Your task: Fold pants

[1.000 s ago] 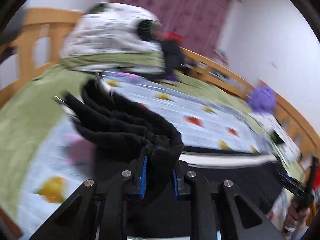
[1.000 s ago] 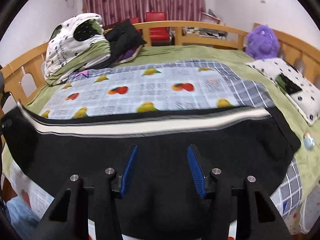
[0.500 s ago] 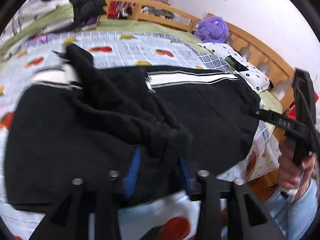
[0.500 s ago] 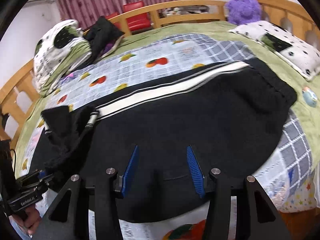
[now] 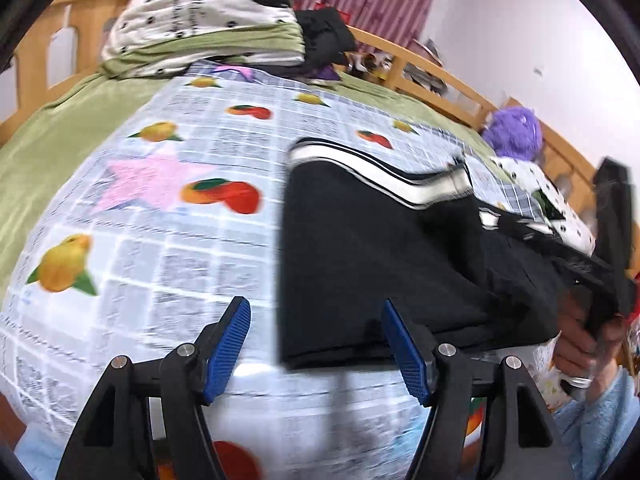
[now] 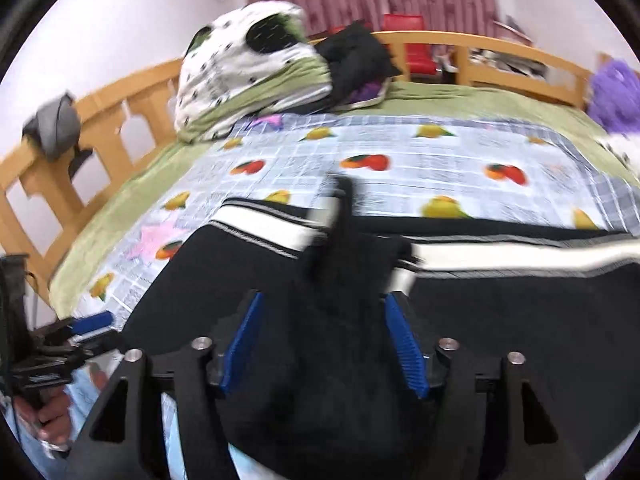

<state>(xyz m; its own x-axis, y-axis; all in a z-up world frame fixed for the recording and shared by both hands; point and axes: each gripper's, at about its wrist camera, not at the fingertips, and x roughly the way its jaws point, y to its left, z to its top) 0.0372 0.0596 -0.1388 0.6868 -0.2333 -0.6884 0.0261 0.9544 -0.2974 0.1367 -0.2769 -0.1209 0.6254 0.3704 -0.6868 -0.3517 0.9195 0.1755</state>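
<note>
Black pants [image 5: 372,264] with a white side stripe [image 5: 404,184] lie folded over on the fruit-print sheet [image 5: 160,216]. My left gripper [image 5: 316,352] hovers at the pants' near left corner; its jaws are opening and the blue pads touch nothing. In the right wrist view it shows at the lower left as the left gripper [image 6: 94,324]. My right gripper [image 6: 324,344] is over the pants [image 6: 520,320], jaws opening, with a raised bunch of black cloth [image 6: 340,280] between the pads, which do not clamp it. In the left wrist view the right gripper [image 5: 496,220] reaches in from the right.
A pile of dotted white and green bedding [image 5: 208,12] and dark clothes [image 6: 356,56] sit at the bed's head. A purple plush toy [image 5: 516,132] and a dotted pillow [image 5: 560,216] lie at the right. A wooden rail [image 6: 100,128] rings the bed.
My left gripper let go of the bunched pant leg, opened and dropped back to the pants' left edge. The leg now lies folded over. My right gripper moved left over the bunch and opened wider.
</note>
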